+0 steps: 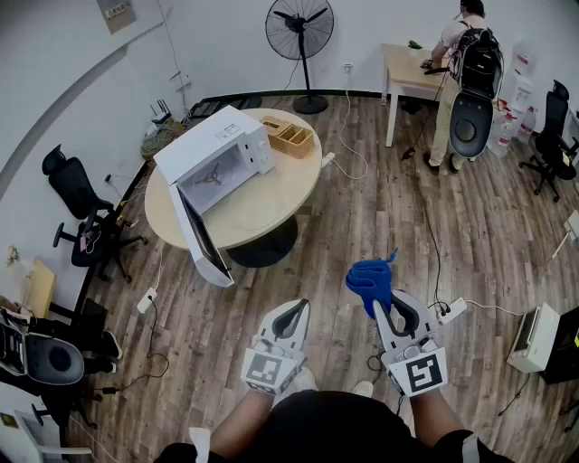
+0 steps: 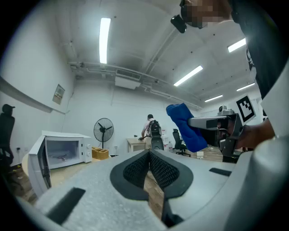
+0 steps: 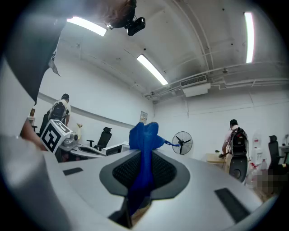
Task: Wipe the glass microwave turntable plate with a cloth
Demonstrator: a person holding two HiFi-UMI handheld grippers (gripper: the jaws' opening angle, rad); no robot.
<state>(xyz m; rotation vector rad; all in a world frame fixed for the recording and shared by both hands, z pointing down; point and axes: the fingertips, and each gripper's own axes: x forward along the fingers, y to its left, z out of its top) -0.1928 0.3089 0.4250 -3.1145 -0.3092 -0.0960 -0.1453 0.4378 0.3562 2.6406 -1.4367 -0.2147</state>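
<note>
The white microwave (image 1: 215, 154) stands on a round wooden table (image 1: 271, 203) with its door (image 1: 203, 240) swung open; it also shows in the left gripper view (image 2: 61, 151). In its cavity I make out only a three-armed roller ring (image 1: 210, 178); a glass plate cannot be told. My right gripper (image 1: 389, 303) is shut on a blue cloth (image 1: 369, 280), which sticks up between its jaws (image 3: 144, 135). My left gripper (image 1: 294, 307) is shut with nothing in it (image 2: 149, 153). Both are held low, over the floor and well short of the table.
A wooden organiser (image 1: 291, 137) sits at the table's far side. A standing fan (image 1: 301, 27) is behind, and a person with a backpack (image 1: 466, 72) stands at a desk back right. Office chairs (image 1: 77, 194) line the left; cables and a power strip (image 1: 452, 310) lie on the floor.
</note>
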